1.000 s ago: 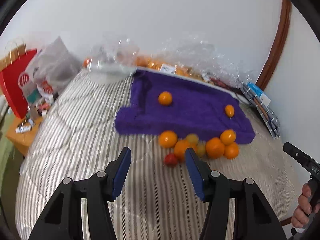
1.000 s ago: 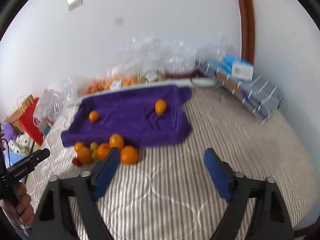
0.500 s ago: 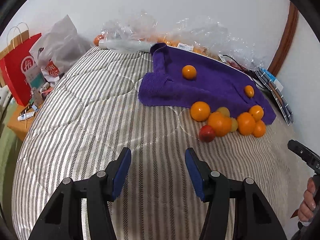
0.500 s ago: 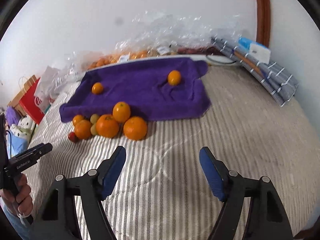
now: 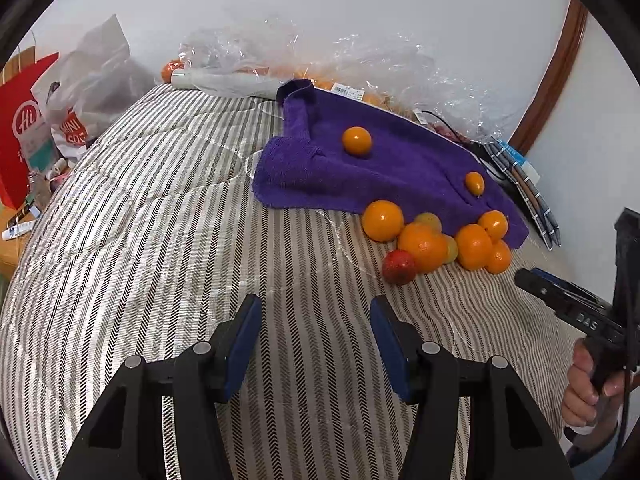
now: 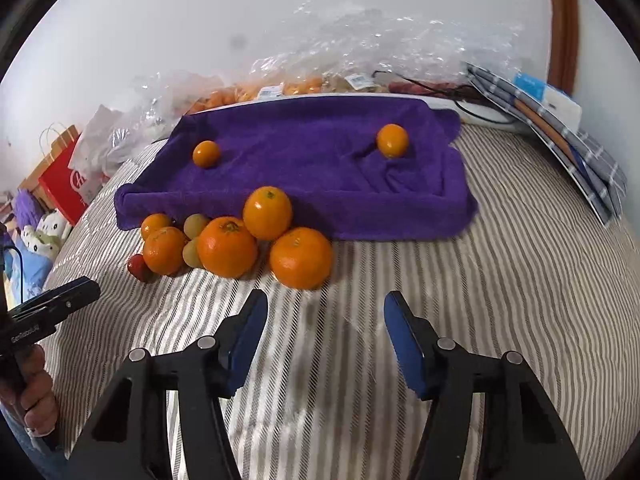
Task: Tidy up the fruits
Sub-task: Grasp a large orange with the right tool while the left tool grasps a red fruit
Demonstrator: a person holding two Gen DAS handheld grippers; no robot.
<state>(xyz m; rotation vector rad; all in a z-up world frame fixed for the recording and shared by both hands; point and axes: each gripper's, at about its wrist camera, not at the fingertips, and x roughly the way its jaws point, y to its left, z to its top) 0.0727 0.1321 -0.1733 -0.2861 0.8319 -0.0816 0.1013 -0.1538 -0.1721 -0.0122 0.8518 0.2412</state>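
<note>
"Hi" in white inside a white ring on the red paper bag at far left of the left wrist view; partly legible red letters "MINI" over "SO" on the white plastic bag beside it; white letters "DAS" on the black handle of the right gripper at that view's right edge; small white lettering, roughly "GenRobot.AI", on the black body of the left gripper at the left edge of the right wrist view; white barcode stickers on the clear fruit bags behind the purple towel, print too small to read; lettering on the light blue box illegible.
</note>
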